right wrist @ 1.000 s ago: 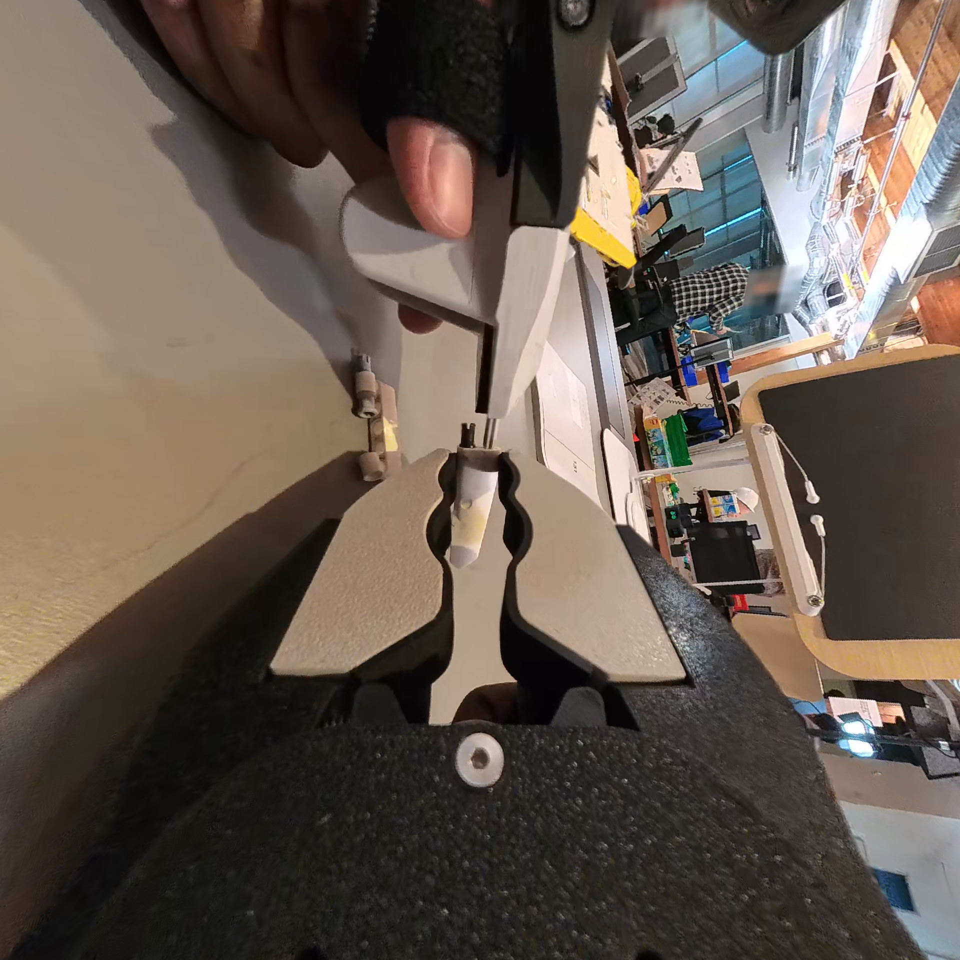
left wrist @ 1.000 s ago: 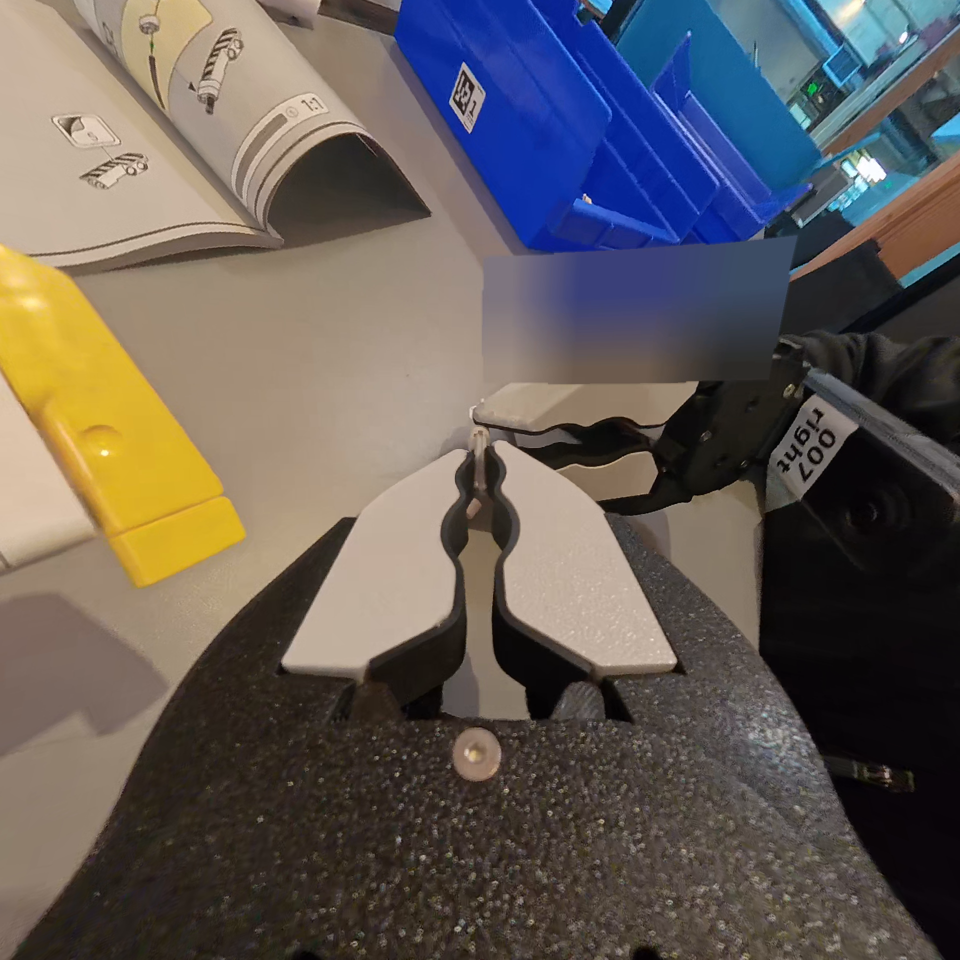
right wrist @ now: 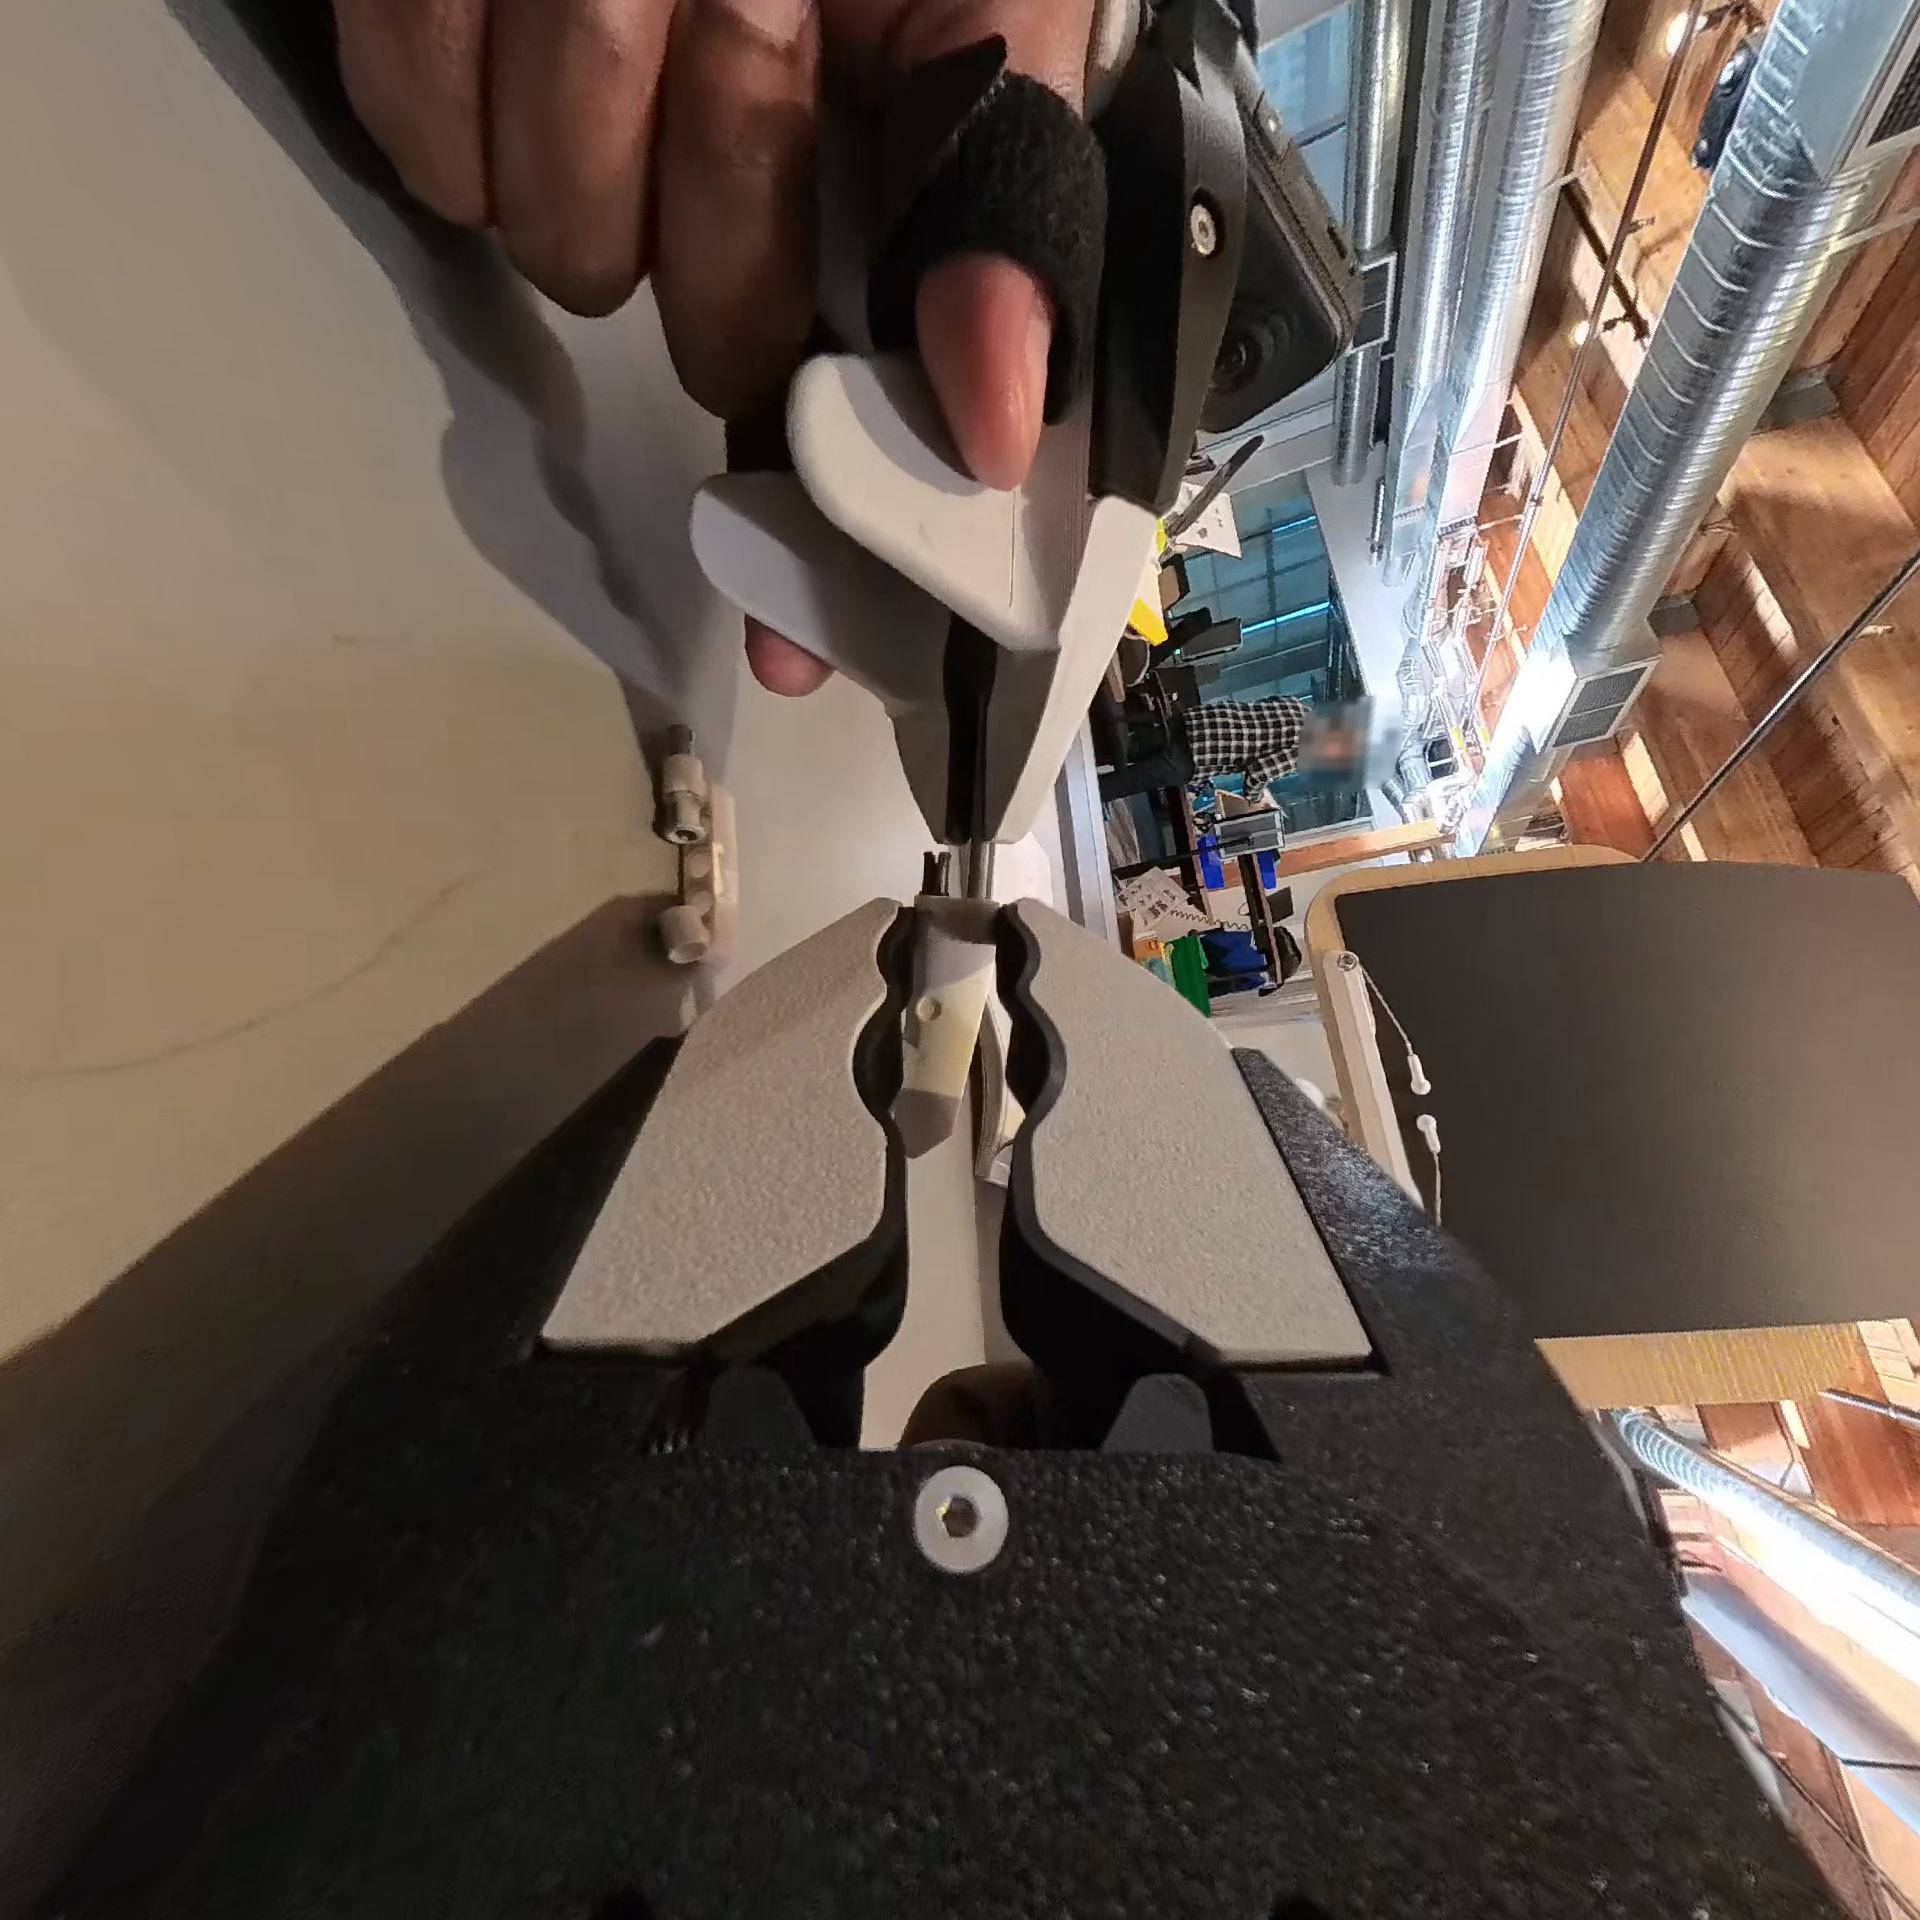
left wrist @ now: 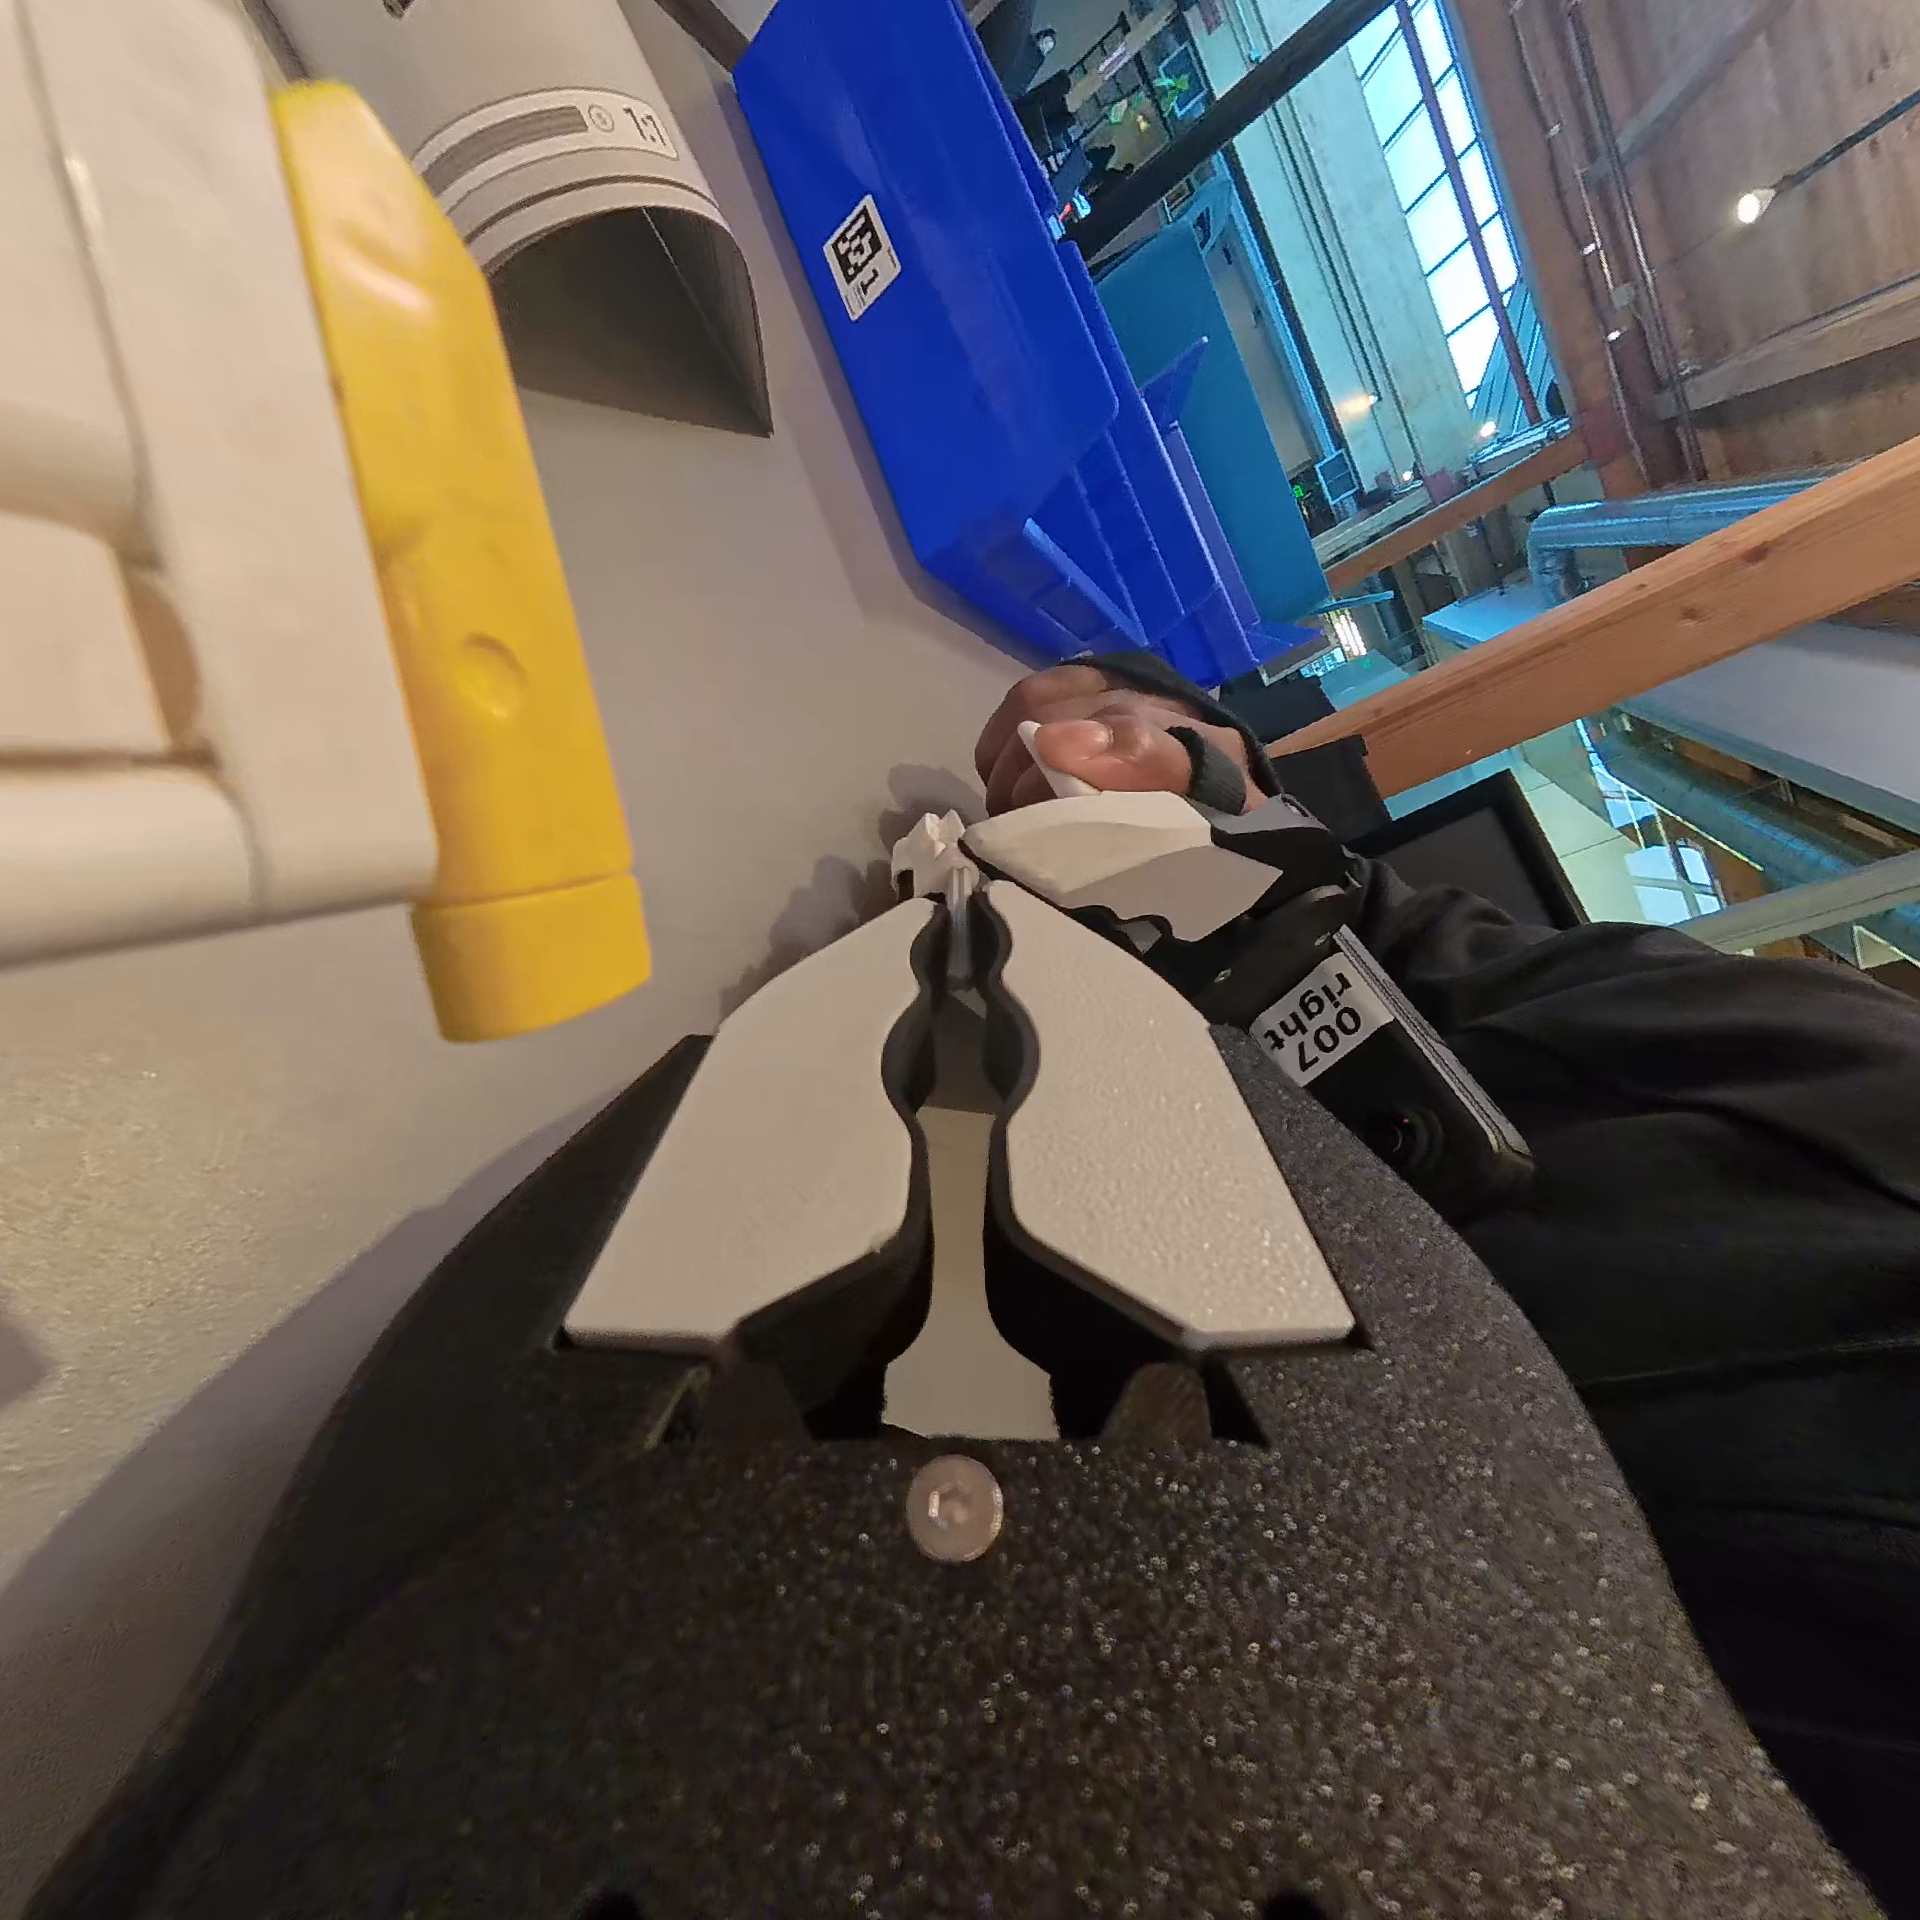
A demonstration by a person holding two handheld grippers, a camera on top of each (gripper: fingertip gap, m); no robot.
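Left wrist view. Left gripper (left wrist: 961, 925) has its jaws drawn in on a thin grey metal pin (left wrist: 963, 940); both pads press its shaft. The pin's far end meets a small white plastic connector piece (left wrist: 928, 847), held up off the grey bench (left wrist: 727, 644). Right gripper (left wrist: 961, 844) comes in from the right, its tips at that white piece, a hand (left wrist: 1101, 753) on its levers. Toward the bench's far-left edge: a long yellow plastic block (left wrist: 468, 582), blurred, beside a white flat slab (left wrist: 156, 468). Beyond these, a curled open instruction booklet (left wrist: 582, 177) and a blue plastic storage bin (left wrist: 956, 312) along the far edge.

Right wrist view. Right gripper (right wrist: 948, 920) is clamped on the white connector piece (right wrist: 940, 1023), pads pressing both of its sides; a short black stub (right wrist: 935, 868) juts from the front of the piece. Left gripper (right wrist: 966, 831) points down at it, the pin (right wrist: 980, 868) running from its tips into the piece's top. A small beige beam with pegs (right wrist: 691, 862) lies on the bench (right wrist: 260, 623) to the left, near its dark edge, apart from both tools.

Handling, as judgement: the pin looks light, stiff, smooth, likely to slip or twist; best taken mid-shaft. The white piece looks light, rigid plastic; its flat sides suit a grip.
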